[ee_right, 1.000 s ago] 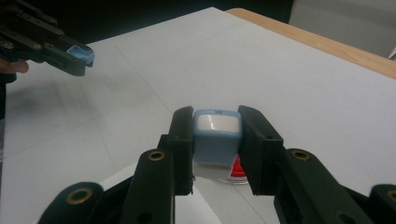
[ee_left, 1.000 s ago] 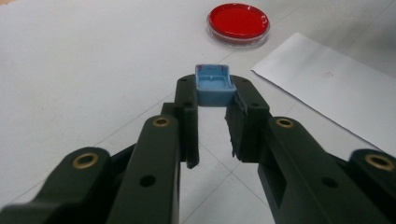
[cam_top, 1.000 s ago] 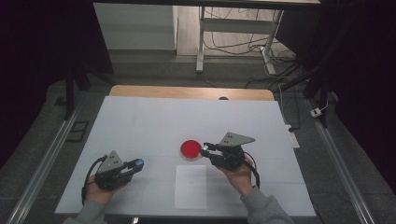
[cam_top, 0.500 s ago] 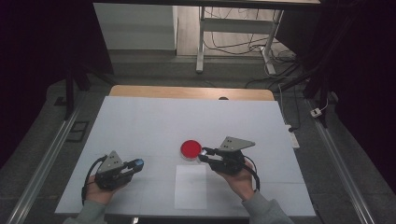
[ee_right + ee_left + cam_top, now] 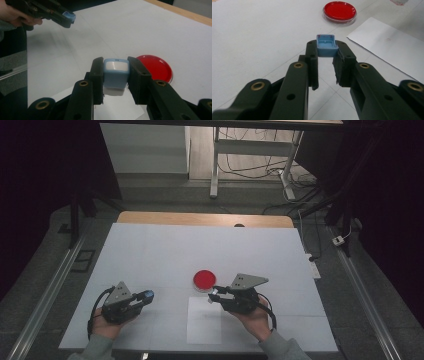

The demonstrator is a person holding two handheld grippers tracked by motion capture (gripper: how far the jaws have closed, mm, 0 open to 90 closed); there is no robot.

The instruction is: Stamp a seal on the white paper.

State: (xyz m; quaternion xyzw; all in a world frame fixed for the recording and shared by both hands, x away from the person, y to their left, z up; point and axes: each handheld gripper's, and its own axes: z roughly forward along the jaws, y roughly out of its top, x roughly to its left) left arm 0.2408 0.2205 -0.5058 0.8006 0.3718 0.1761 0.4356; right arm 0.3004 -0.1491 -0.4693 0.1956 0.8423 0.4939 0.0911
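Blue plastic sits in both our grips. In the left gripper view, our left gripper [image 5: 327, 53] has its jaws closed on a small blue cap [image 5: 327, 45], hollow side up, pinched right at the fingertips. In the right gripper view, our right gripper [image 5: 116, 72] is clamped on a small blue-and-white stamp body [image 5: 116, 72], held between the pads with its white face turned toward the camera.

From the high view, we hold the left gripper [image 5: 145, 296] near the front left of the white table [image 5: 165, 245], well apart from the right gripper [image 5: 216, 295], which hangs over the far edge of a white sheet of paper [image 5: 204, 325]. Just beyond that gripper's tips lies a red round dish [image 5: 205, 279], resting on the table near the paper's far edge.
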